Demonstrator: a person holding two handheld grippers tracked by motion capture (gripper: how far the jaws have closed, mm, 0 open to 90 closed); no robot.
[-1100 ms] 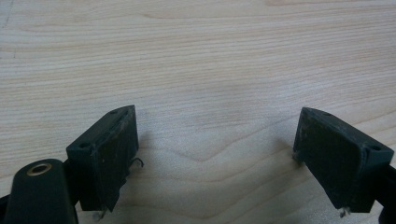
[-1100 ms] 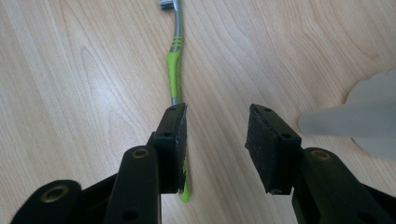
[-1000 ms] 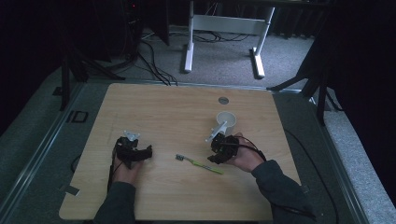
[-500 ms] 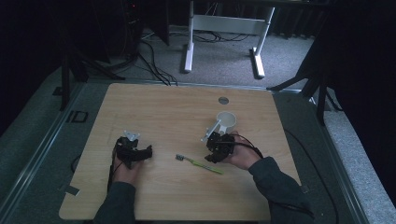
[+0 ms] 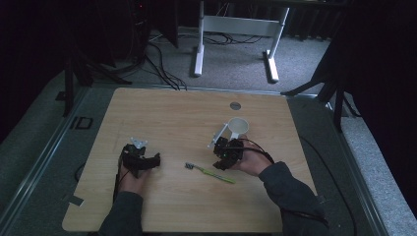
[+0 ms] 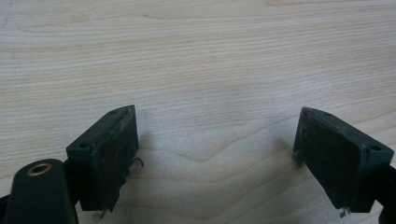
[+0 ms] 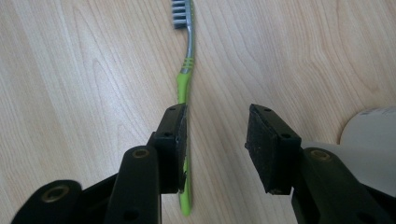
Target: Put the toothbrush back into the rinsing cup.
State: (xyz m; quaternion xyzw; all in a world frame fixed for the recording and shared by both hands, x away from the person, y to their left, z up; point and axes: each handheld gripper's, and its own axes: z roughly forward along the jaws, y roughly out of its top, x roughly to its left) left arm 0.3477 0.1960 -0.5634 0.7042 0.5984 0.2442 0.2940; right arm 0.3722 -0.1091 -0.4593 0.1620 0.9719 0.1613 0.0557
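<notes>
A green toothbrush with a grey head lies flat on the wooden table. My right gripper hovers low over its handle end. In the right gripper view the jaws stand apart, and the green handle runs under the inner edge of the left pad while the other pad is clear of it. A white cup stands just behind this gripper. My left gripper rests at the table's left, and its jaws are wide open over bare wood.
A small round grey disc is set in the tabletop near the far edge. The cup's white edge shows close beside my right gripper's right jaw. Beyond the table are a white desk frame and cables on the floor.
My right gripper has edged slightly to the left, towards the toothbrush. The left gripper and the toothbrush have not moved.
</notes>
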